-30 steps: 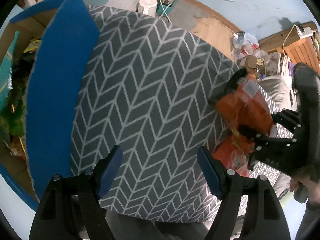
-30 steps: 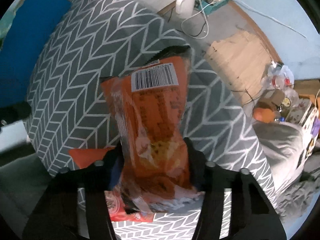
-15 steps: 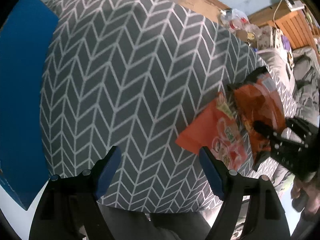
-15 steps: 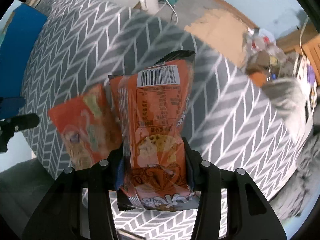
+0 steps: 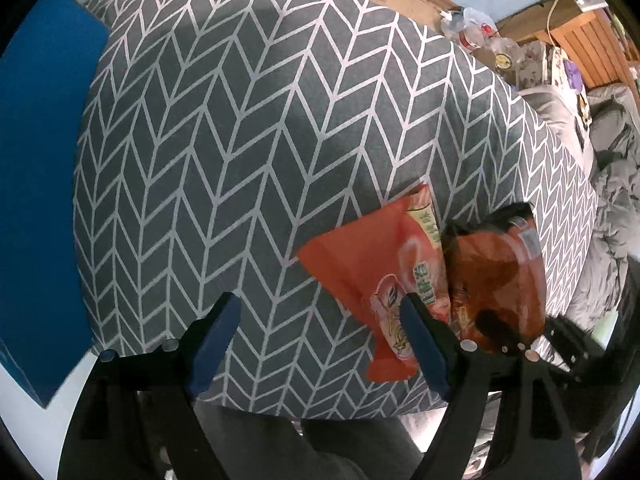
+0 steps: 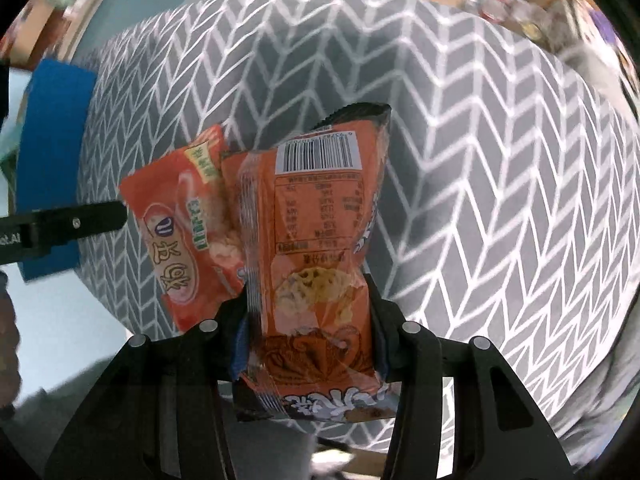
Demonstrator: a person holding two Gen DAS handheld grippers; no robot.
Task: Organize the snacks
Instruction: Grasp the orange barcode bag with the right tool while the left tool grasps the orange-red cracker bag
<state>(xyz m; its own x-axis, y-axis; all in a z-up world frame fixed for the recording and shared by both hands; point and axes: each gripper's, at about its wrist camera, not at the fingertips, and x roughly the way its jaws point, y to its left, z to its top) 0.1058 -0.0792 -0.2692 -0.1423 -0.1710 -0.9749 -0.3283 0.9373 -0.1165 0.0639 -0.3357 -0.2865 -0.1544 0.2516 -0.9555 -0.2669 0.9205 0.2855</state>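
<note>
Right wrist view showed my right gripper [image 6: 308,336] pinching the orange noodle packet [image 6: 316,248], barcode side up, above the chevron cushion [image 6: 480,160]. Just left of that packet a red snack bag [image 6: 180,224] lay on the cushion. My left gripper [image 5: 320,336] was empty, its jaws opening. I judged it best to keep the pinch firm and carry the packet level.

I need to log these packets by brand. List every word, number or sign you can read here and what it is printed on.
Held snack packet: a barcode and a nutrition table, digits and print too blurred to read.
Same packet, bottom edge: large stylised characters, cut off, not legible.
Flat orange packet on the patterned cloth: large Chinese characters in an oval and a green strip, too blurred to quote.
Left gripper's arm: partial white lettering, unreadable.
</note>
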